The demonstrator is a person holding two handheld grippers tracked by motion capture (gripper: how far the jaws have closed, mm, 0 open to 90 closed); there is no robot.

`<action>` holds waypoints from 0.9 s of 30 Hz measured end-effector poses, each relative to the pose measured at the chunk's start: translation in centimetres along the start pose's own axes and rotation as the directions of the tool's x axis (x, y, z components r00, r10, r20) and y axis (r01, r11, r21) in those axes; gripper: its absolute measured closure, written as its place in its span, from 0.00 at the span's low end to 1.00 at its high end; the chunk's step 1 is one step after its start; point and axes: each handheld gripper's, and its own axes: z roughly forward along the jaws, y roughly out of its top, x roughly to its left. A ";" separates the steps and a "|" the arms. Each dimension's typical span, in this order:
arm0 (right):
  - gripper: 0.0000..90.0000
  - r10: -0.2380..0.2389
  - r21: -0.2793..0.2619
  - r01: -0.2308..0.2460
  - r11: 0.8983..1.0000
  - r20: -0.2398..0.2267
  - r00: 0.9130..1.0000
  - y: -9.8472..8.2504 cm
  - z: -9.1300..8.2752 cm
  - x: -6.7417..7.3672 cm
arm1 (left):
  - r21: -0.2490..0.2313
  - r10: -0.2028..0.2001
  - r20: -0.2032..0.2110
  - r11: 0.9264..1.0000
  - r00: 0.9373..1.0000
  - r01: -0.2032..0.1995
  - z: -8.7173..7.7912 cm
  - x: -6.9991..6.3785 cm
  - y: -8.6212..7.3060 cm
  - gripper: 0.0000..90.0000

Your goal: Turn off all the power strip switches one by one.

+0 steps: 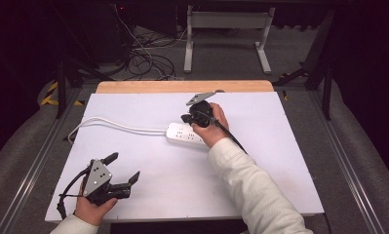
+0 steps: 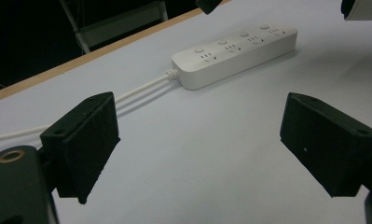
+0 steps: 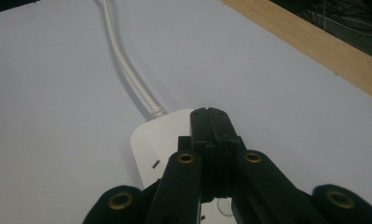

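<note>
Bench (image 1: pixel 260 161): a white top with a wooden strip along its far edge; everything I work with lies on it.
Floor beyond the bench: grey, with a white metal frame (image 1: pixel 226 29) standing on it and a tangle of dark cables (image 1: pixel 143 58) to the left of that frame.
My right arm: a pale sleeve (image 1: pixel 250 185) reaches from the near edge up toward the middle of the bench.
Power strip (image 1: pixel 184 134): white, lying flat near the middle of the bench, several sockets in a row with a small round button beside each; in my left gripper view it runs across the upper part of the frame (image 2: pixel 235 53).
Cord (image 1: pixel 114 125): white, leaving the strip's left end and curving away toward the bench's left side.
My left tongs (image 1: pixel 124 168): low over the near left corner of the bench, well apart from the strip, jaws spread wide with nothing between them.
My right tongs (image 3: pixel 210 122): directly over the strip, near its cord end, jaws pressed together and gripping nothing; whether the tips touch the strip I cannot tell.
</note>
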 end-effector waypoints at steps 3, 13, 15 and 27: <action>1.00 0.004 0.002 -0.004 1.000 -0.009 1.000 0.1 0.3 0.0 | -0.001 0.008 -0.002 1.000 1.000 -0.008 0.0 0.0 0.0 0.13; 1.00 0.028 0.031 -0.027 0.999 -0.034 0.999 -0.3 2.9 -0.1 | 0.002 0.002 0.002 1.000 1.000 -0.002 0.1 0.1 0.0 0.13; 1.00 0.031 0.040 -0.030 0.999 -0.032 0.999 -0.4 3.2 -0.2 | 0.002 -0.004 0.005 1.000 1.000 0.004 0.1 0.1 0.0 0.13; 1.00 0.046 0.103 -0.045 0.994 -0.007 0.999 -1.2 4.4 -0.5 | 0.000 -0.002 0.004 1.000 1.000 0.002 0.1 0.1 0.0 0.13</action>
